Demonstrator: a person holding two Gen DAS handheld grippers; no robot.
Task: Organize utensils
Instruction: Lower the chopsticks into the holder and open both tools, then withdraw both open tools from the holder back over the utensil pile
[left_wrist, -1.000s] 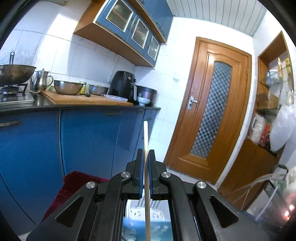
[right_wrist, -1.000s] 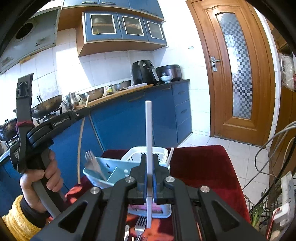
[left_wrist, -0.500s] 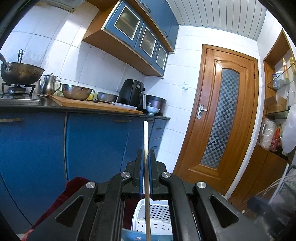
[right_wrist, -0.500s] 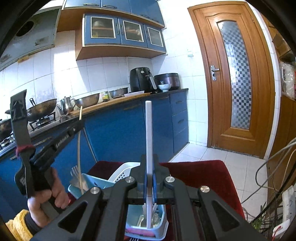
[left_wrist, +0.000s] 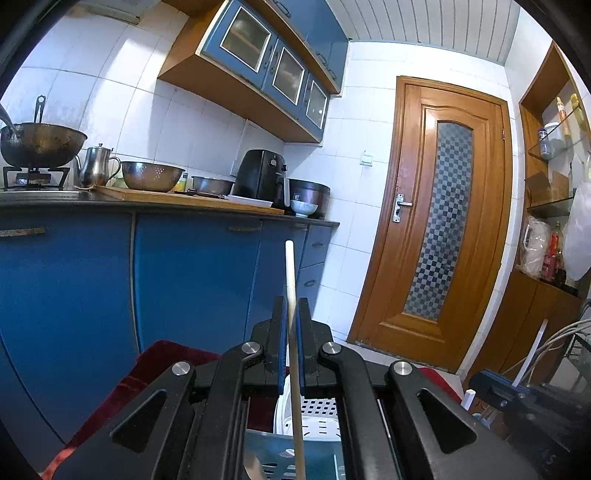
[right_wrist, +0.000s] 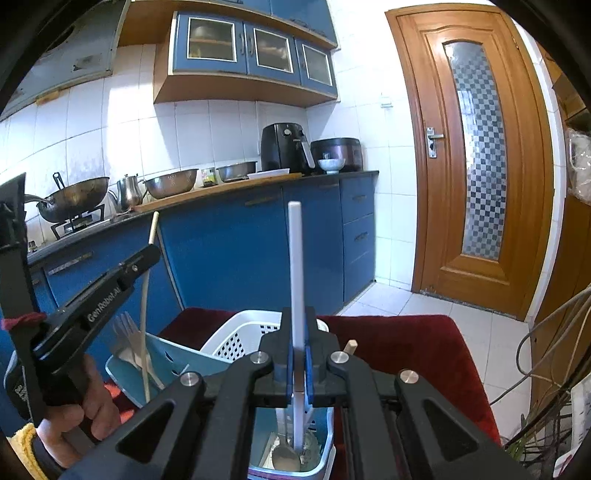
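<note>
Kitchen, blue cabinets (right_wrist: 236, 251), wooden door (right_wrist: 476, 155). Dark red cloth (right_wrist: 406, 343) under white perforated plastic basket (right_wrist: 236, 339). Above the basket: left gripper (left_wrist: 291, 321) clenches pale wooden chopstick (left_wrist: 290, 273); right gripper (right_wrist: 297, 332) clamps white flat-handled utensil (right_wrist: 295, 258).

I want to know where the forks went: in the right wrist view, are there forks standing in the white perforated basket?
No, the forks stand in the light blue bin beside the white perforated basket.

A home kitchen: blue cabinets (left_wrist: 192, 280) under a dark counter (left_wrist: 166, 206), a wok (right_wrist: 74, 197) on a gas stove at left, an air fryer (right_wrist: 284, 147), white tiled walls
</note>
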